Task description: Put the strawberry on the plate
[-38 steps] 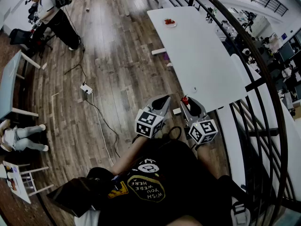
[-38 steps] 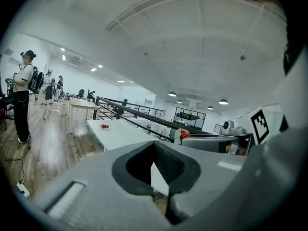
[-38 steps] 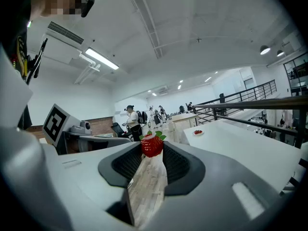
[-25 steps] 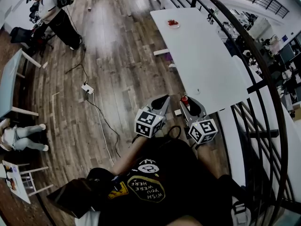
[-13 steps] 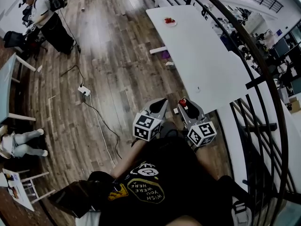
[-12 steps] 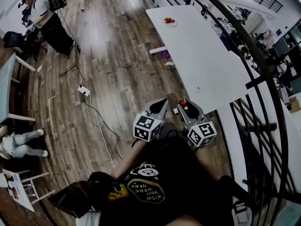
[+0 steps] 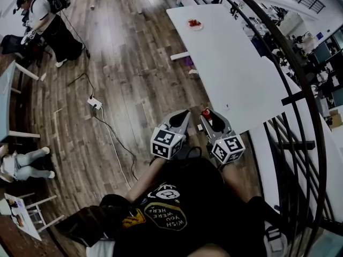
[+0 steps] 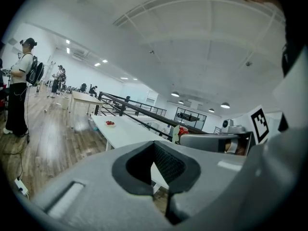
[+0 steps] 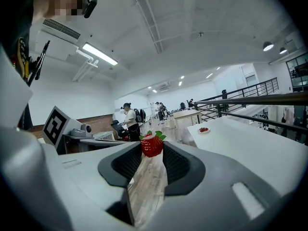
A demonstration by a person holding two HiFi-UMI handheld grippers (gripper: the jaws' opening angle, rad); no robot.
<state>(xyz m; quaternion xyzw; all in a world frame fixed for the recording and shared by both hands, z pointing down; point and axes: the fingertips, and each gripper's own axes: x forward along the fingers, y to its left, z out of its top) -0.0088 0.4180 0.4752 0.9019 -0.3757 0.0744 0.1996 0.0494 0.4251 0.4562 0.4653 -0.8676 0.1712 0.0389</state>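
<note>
Table (image 7: pixel 230 63) on plank floor (image 7: pixel 134 74) bears plate (image 7: pixel 194 27), perhaps filled.

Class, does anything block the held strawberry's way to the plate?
Nothing visible. Only the long white table's top lies between the red strawberry in the right tool and the small white plate.

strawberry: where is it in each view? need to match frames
Head view: strawberry, centre, at the tips of the right gripper.
Left gripper view: small red spot right of centre, beyond the jaws.
Right gripper view: centre, clamped between the jaws.
Shared landmark: plate at the white table's far end.
</note>
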